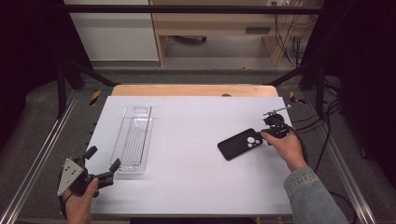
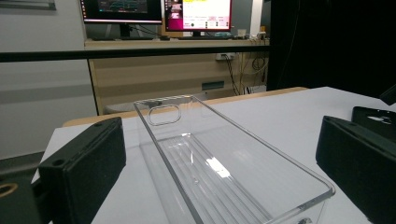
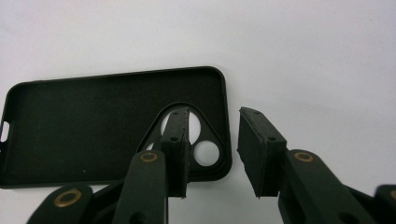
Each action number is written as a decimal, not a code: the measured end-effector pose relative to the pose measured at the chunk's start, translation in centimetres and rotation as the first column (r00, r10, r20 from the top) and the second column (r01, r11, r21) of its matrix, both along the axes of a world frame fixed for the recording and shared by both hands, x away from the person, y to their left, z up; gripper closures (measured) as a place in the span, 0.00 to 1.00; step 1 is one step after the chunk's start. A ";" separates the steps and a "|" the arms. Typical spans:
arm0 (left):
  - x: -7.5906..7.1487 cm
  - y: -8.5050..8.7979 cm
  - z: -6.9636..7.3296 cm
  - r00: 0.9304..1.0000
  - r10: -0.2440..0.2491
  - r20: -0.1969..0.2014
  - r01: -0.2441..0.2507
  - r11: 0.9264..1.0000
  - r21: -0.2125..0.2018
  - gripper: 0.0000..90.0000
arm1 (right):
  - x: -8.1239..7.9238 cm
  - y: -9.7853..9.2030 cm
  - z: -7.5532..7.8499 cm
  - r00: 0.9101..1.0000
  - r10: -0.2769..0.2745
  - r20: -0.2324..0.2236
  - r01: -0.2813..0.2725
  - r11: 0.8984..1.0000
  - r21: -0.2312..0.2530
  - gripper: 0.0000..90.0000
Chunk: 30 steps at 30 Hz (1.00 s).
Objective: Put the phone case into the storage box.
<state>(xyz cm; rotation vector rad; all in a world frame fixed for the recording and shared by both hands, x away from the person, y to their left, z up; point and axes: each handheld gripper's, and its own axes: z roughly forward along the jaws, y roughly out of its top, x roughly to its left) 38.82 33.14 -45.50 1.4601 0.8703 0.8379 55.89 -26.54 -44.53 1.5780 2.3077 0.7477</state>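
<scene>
At about four o'clock on the white table (image 1: 187, 186), a black phone case (image 1: 240, 143) lay flat while the right claw (image 3: 212, 149), partly open, straddled its corner rim without yet pinching, so a shallow bite might let it slip.

Landmark: tray (image 1: 133, 140), lying lengthwise on the table (image 1: 187, 186), left of centre. Left gripper (image 1: 100, 164) sits at the tray's near end, slightly left of it, one jaw either side of that end in the left gripper view. Case (image 1: 242, 143) lies flat on the table well right of the tray, level with its middle. Right gripper (image 1: 267, 134) is at the case's end farthest from the tray, one jaw over the case, the other past its edge.
</scene>
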 end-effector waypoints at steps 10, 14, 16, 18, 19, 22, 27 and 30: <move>0.0 0.1 0.0 1.000 0.006 0.001 -0.006 1.000 -0.004 0.01 | 0.0 -0.4 -0.5 1.000 -0.011 0.001 0.011 1.000 0.004 0.77; 0.0 0.1 0.0 1.000 0.005 -0.001 -0.005 1.000 0.002 0.01 | 0.0 -0.5 -0.7 1.000 -0.017 0.004 0.017 1.000 0.005 0.78; 0.0 0.1 0.0 1.000 0.006 -0.001 -0.006 1.000 0.002 0.01 | 0.0 -0.7 -1.1 1.000 -0.021 -0.003 0.021 1.000 0.001 0.78; 0.0 0.1 0.0 1.000 0.007 0.000 -0.007 1.000 0.002 0.01 | -0.1 -0.8 -1.5 1.000 -0.025 -0.013 0.025 1.000 0.008 0.79; 0.0 0.1 0.0 1.000 0.007 -0.001 -0.007 1.000 0.002 0.01 | -0.1 -0.8 -1.7 1.000 -0.022 -0.006 0.022 1.000 0.007 0.80; 0.0 0.1 0.0 1.000 0.005 -0.001 -0.005 1.000 0.001 0.01 | -0.3 -0.9 -1.9 1.000 -0.024 0.003 0.024 1.000 0.003 0.83; 0.0 0.0 0.0 1.000 0.005 -0.001 -0.005 1.000 0.003 0.01 | -0.3 -1.1 -2.4 0.999 -0.031 0.009 0.031 0.999 0.023 0.84; 0.0 0.1 0.0 1.000 0.007 -0.002 -0.007 1.000 0.002 0.01 | -0.3 -1.0 -2.6 1.000 -0.022 0.008 0.022 1.000 0.023 0.84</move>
